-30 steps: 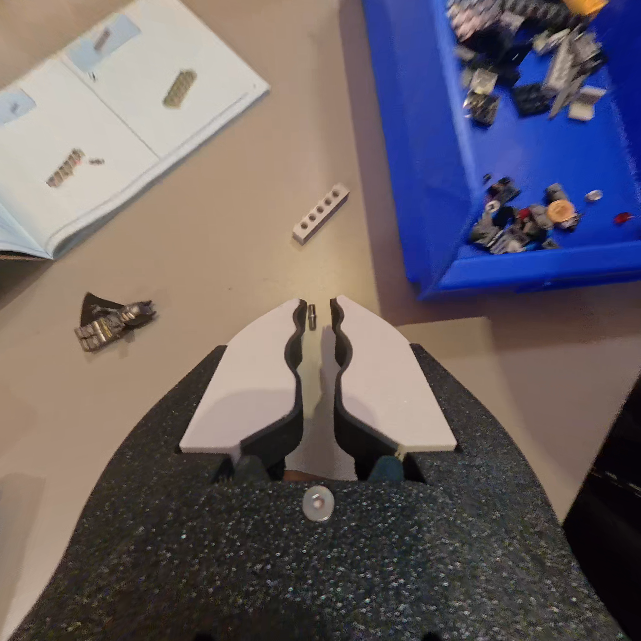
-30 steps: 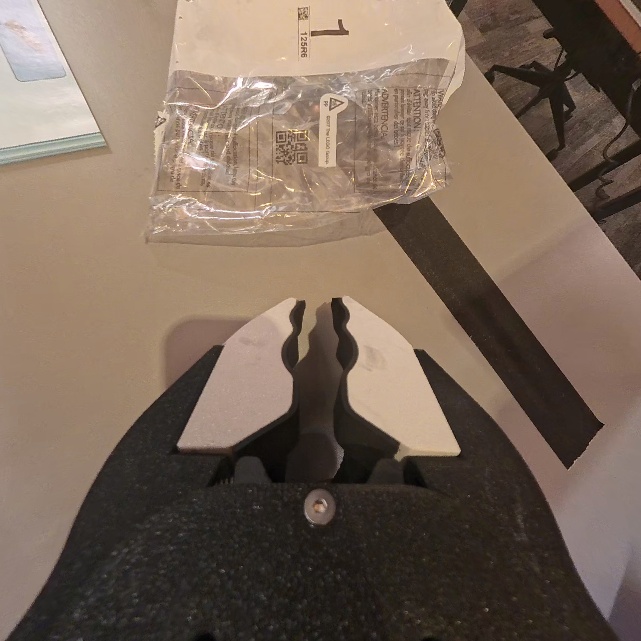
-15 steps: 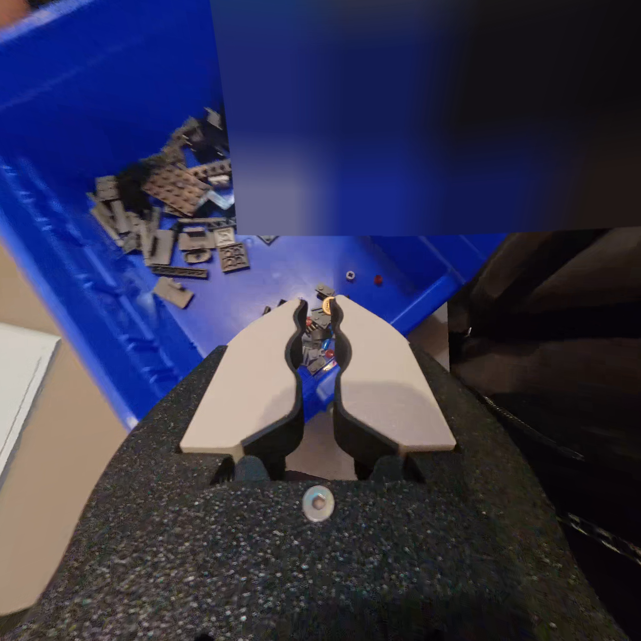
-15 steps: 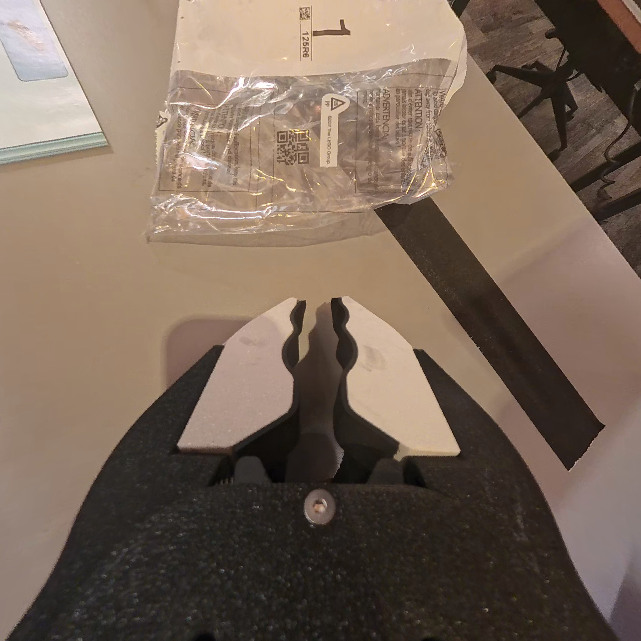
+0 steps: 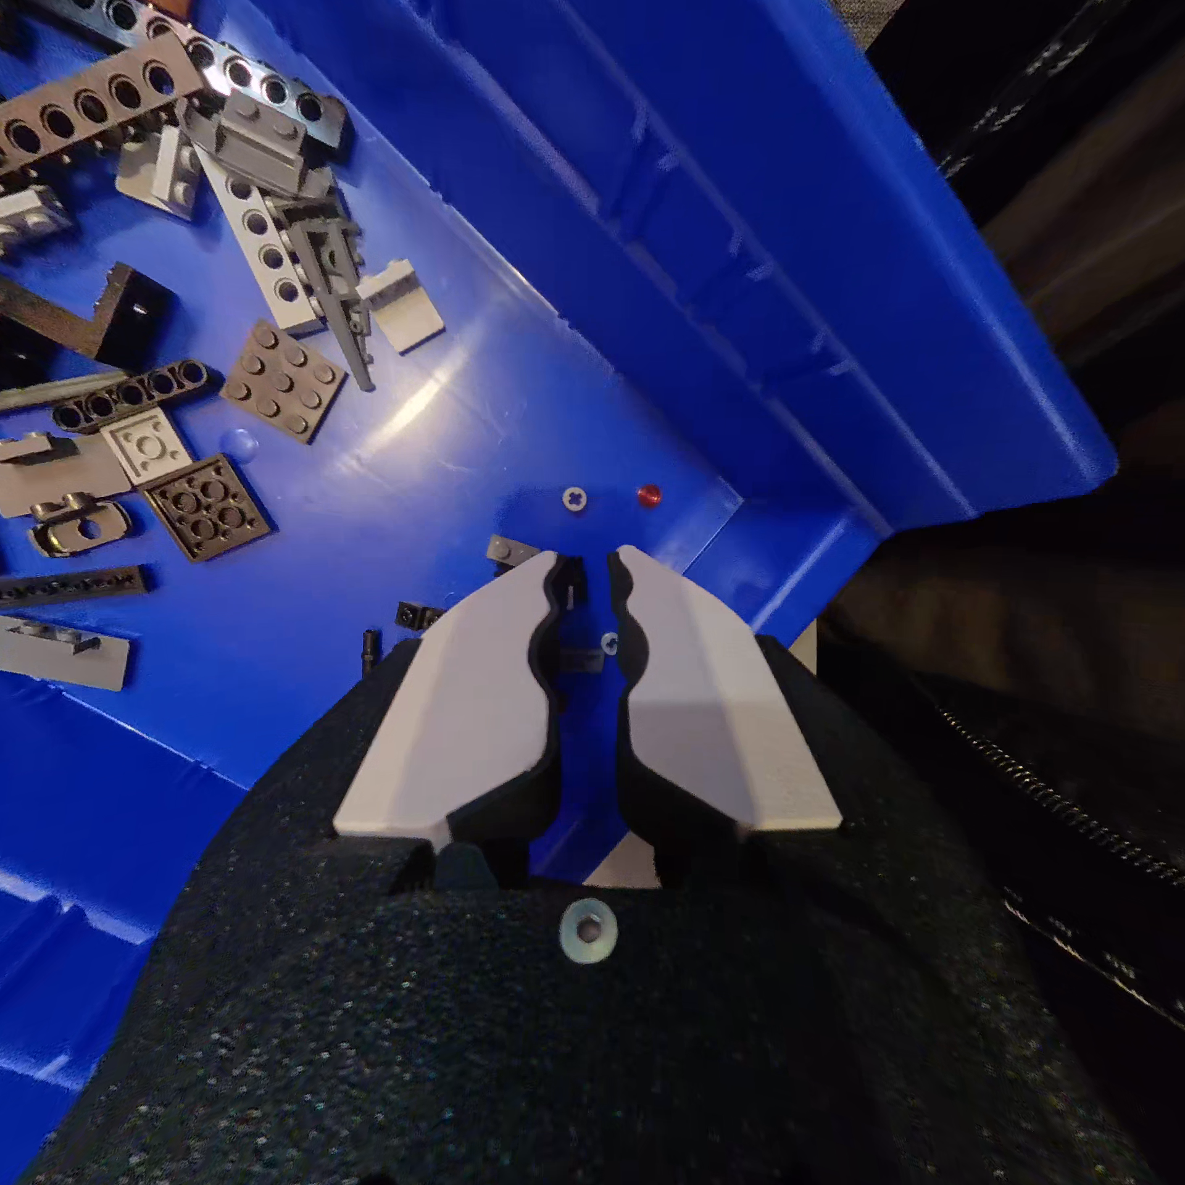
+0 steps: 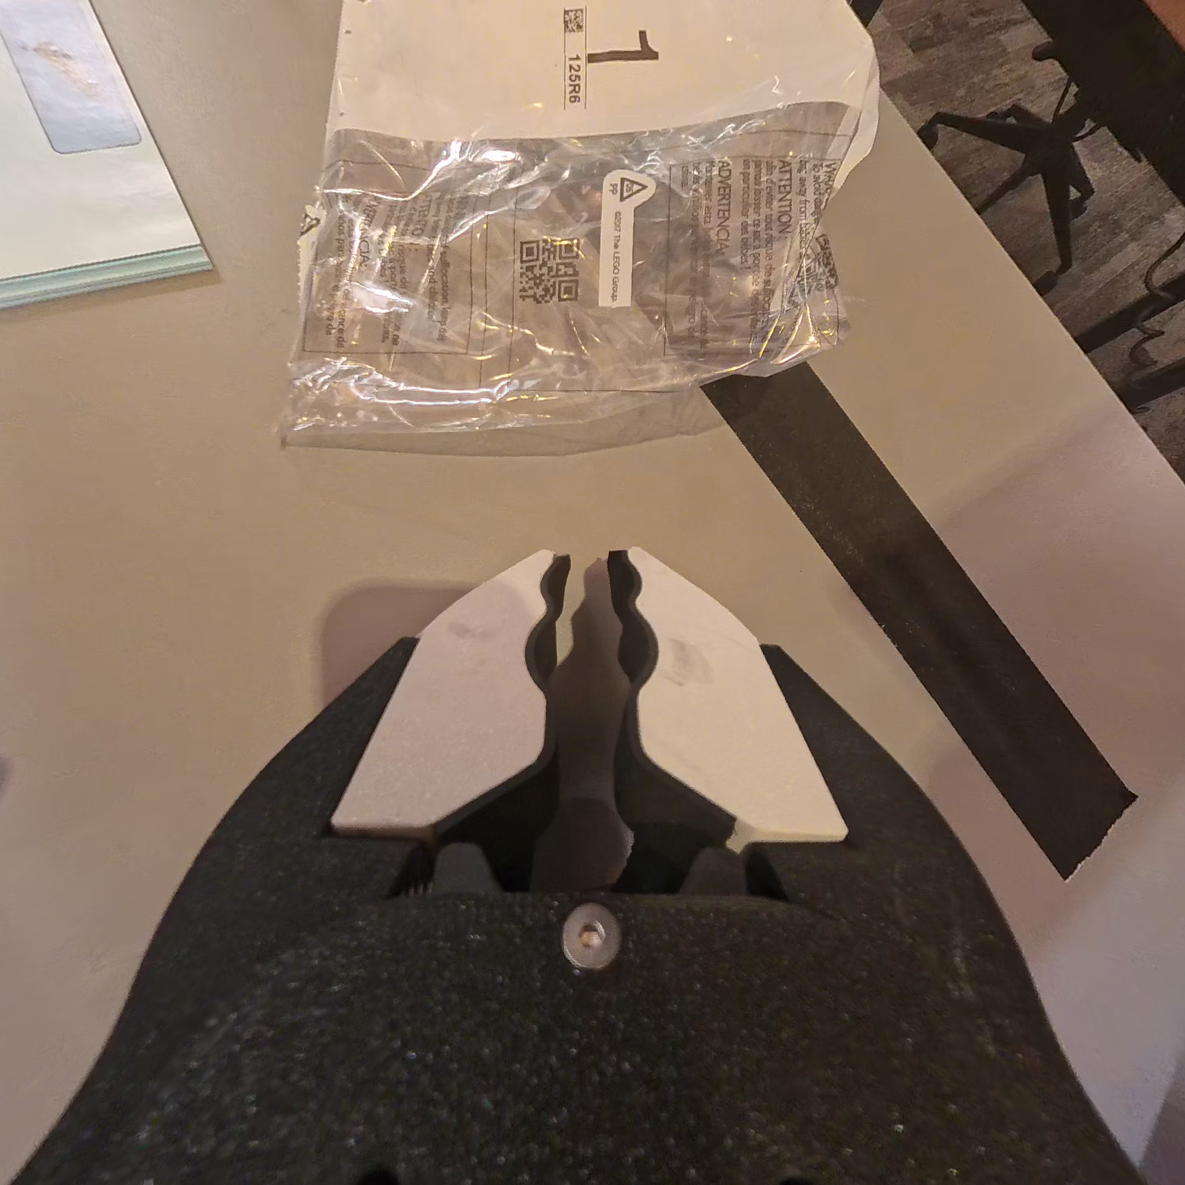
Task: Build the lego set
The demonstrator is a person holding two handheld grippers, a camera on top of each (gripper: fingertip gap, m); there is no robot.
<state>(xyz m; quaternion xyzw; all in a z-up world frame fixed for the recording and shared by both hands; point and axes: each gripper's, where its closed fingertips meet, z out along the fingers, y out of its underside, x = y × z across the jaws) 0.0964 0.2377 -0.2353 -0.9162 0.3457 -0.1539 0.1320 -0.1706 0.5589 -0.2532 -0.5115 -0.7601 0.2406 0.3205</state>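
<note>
We find the left tool (image 5: 587,561) narrowly spread above the blue bin (image 5: 801,256), with a small black piece (image 5: 572,580) beside its left finger, not pinched. The right tool (image 6: 588,561) is narrowly spread and bare above the bench (image 6: 160,481), near the clear bag (image 6: 545,288).

A beige table (image 6: 160,487) is carrying a crumpled clear plastic bag (image 6: 564,276) with printing on it, which is lying flat and overlapping the upper end of a strip of black tape (image 6: 910,603) running diagonally toward the table's right edge. A pale booklet (image 6: 83,160) is lying at the far left corner, well apart from the bag. A blue bin (image 5: 737,211) is holding a scatter of grey and black building bricks (image 5: 282,378).
</note>
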